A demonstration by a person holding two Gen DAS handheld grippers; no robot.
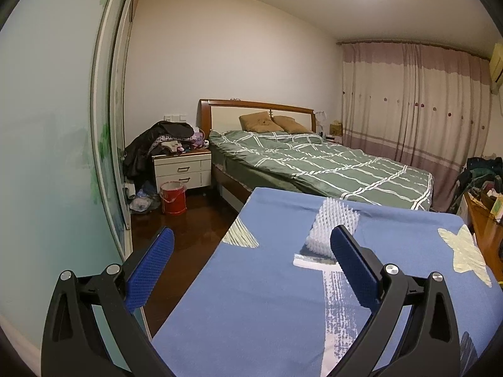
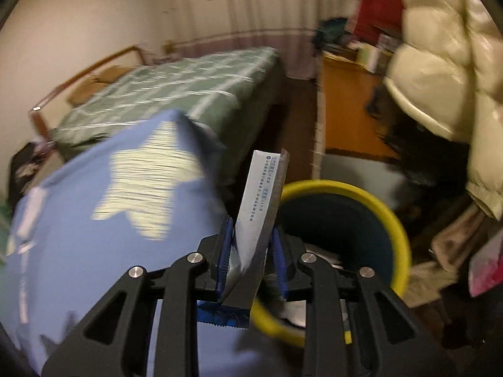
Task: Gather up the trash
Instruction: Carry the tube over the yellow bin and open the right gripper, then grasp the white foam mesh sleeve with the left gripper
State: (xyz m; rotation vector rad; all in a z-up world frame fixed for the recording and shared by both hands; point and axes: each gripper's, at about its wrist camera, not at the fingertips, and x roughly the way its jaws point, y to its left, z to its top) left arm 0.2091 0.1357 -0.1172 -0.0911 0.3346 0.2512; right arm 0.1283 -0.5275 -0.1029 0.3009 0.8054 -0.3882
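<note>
Right tool point(image 2: 251, 251) is clamped on a flat silvery wrapper point(image 2: 257, 207), held over the yellow-rimmed bin point(image 2: 399, 216), contents blurred | blue star-print tabletop point(image 1: 267, 282) | left tool point(image 1: 248, 260) is spread, empty | spiky white foam piece point(image 1: 333, 229) partly hidden behind its finger.

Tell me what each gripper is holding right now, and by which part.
The right gripper pinches a silver-blue wrapper near its lower end, by the yellow-rimmed bin. The left gripper is open, empty.
</note>
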